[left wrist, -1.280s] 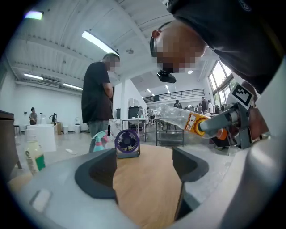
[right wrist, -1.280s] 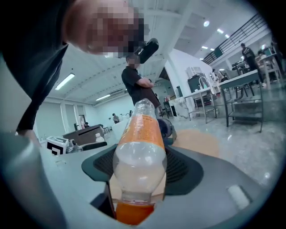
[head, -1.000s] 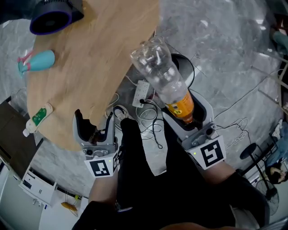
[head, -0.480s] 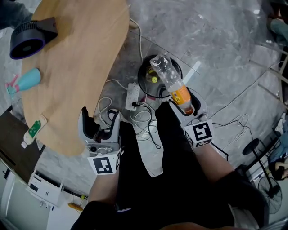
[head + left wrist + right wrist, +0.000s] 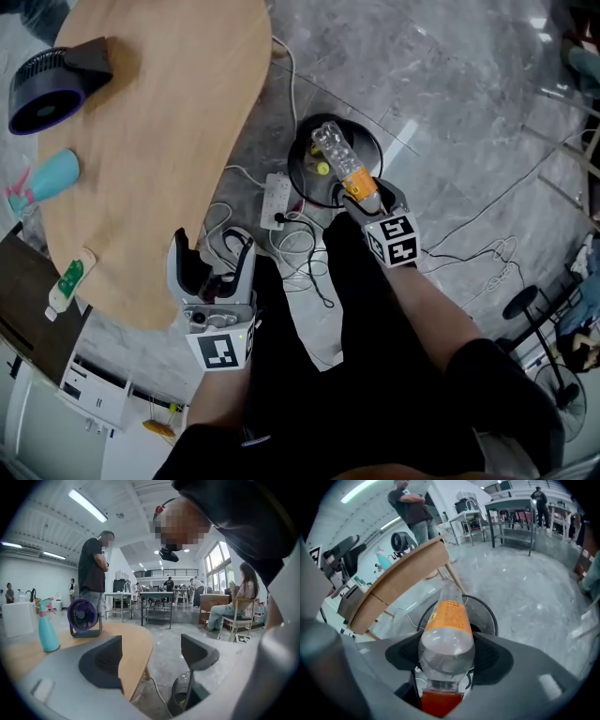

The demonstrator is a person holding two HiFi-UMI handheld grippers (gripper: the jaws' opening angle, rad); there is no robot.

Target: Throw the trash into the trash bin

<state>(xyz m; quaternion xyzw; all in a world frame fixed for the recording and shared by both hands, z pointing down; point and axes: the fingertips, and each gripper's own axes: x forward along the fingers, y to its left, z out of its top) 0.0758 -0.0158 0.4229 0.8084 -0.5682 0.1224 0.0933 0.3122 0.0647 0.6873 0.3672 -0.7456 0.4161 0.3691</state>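
Wooden table (image 5: 159,141): stood wide, smooth and rounded, just left of the bin.
Black trash bin (image 5: 302,176): sat round and open-topped, right under the bottle's far end.
Clear plastic bottle (image 5: 339,159): pointed long way down into the bin mouth, orange label near the tongs.
Right gripper (image 5: 446,658): pinched the bottle's neck end, nearer hand to the bin.
Left gripper (image 5: 154,656): hung spread and empty, beside the table edge.

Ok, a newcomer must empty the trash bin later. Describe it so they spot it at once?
Find the big wooden table; on the grey floor just off its rounded edge, beside a white power strip, stands the trash bin. It is the only round black container there, with a plastic bottle held over it.
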